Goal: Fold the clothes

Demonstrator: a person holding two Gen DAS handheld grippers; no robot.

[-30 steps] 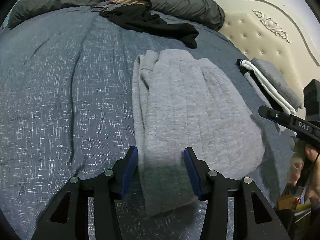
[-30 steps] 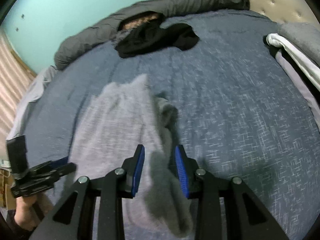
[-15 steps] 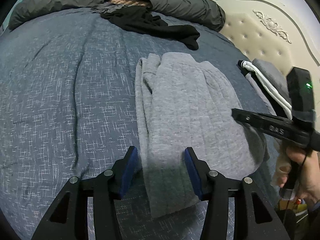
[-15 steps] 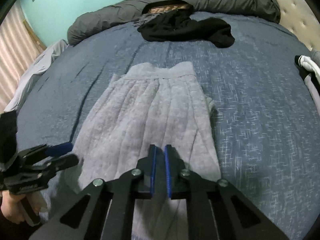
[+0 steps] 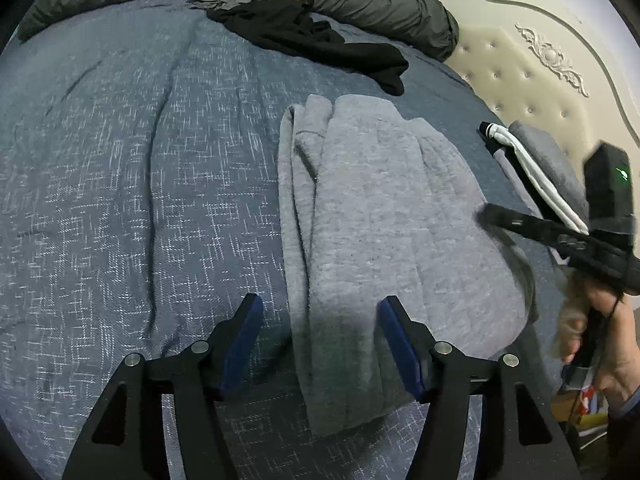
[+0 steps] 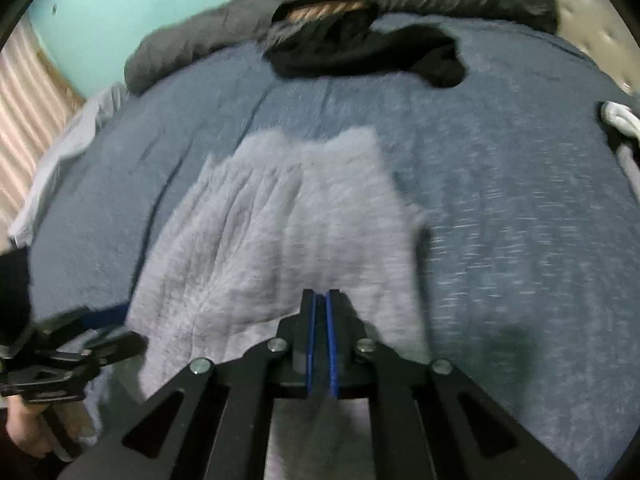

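Right wrist view is smeared with motion blur, so the grey garment (image 6: 288, 232) shows no clear folds and its near end hides under the right hand-held gripper (image 6: 320, 344). White cloth (image 6: 620, 116) is cut by the edge.

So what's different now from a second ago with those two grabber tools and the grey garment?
The right gripper let the grey garment drop flat onto the bed, and its jaws closed empty. The left gripper has its jaws opening around the garment's near end. The black clothes stayed put.
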